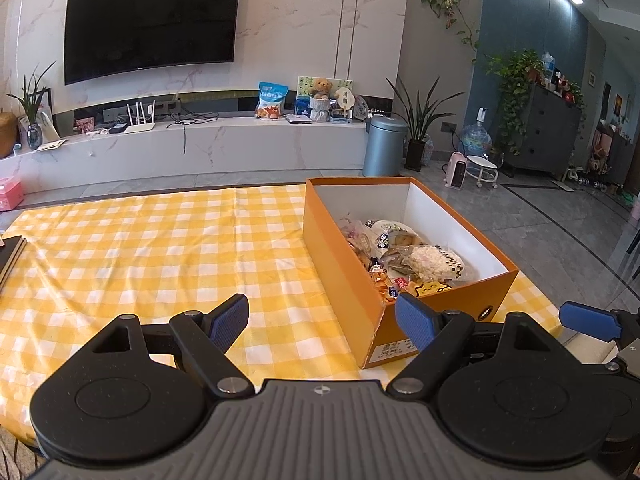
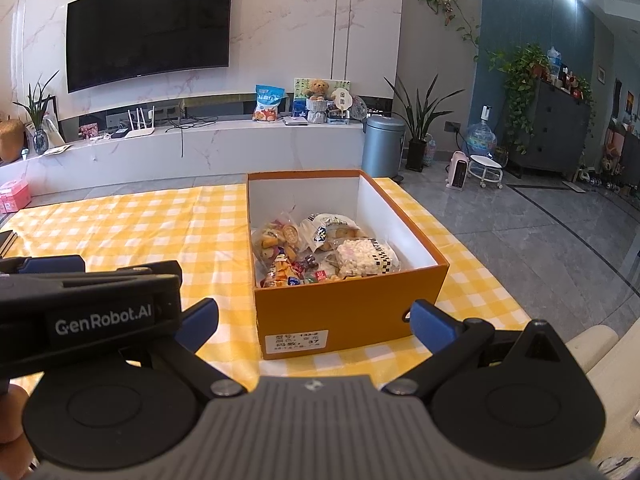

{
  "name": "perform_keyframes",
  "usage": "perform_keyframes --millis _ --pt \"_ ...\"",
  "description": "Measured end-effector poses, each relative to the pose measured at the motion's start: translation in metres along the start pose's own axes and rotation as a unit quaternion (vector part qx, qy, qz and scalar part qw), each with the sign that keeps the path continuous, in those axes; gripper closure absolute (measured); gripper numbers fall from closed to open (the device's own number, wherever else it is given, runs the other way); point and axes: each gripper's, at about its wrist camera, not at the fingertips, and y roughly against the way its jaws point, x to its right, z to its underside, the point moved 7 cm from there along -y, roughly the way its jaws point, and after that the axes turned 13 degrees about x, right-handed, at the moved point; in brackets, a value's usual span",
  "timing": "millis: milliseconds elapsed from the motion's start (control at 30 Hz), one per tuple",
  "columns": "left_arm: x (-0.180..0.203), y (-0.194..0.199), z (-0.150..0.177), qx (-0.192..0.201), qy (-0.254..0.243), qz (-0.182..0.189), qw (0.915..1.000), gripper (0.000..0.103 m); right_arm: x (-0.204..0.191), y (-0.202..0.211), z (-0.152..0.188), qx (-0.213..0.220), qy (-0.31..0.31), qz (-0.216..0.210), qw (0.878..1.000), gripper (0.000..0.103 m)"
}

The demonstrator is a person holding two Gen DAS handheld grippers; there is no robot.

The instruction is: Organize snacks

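Snacks (image 2: 320,252) all lie inside the orange shoebox (image 2: 344,308) at twelve o'clock on the bench (image 2: 140,224); none outside, so sorting looks finished. Left hand-held gripper (image 1: 320,320) and right hand-held gripper (image 2: 316,324) are both spread, empty.

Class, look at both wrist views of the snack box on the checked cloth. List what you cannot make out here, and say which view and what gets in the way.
- Snacks nearest the left wall of the box: left wrist view, hidden by that wall.
- Box label: right wrist view, most print too small to read.
- Dark flat thing on the cloth: left wrist view, cut off by the frame edge.
- Left gripper and right gripper: both open, empty.
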Motion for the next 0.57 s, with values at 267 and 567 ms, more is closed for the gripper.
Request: perform_keyframes --millis 267,567 --pt "-0.0027 0.0017 -0.0002 0.001 0.002 -0.003 1.0 0.006 -0.0023 0.0014 -0.0015 0.001 0.003 0.0 1.0 0.004" --pt "-0.008 0.0054 -0.0021 0.005 0.005 -0.008 0.9999 0.006 -0.0076 0.0055 -0.0043 0.005 0.006 -0.004 1.0 0.004"
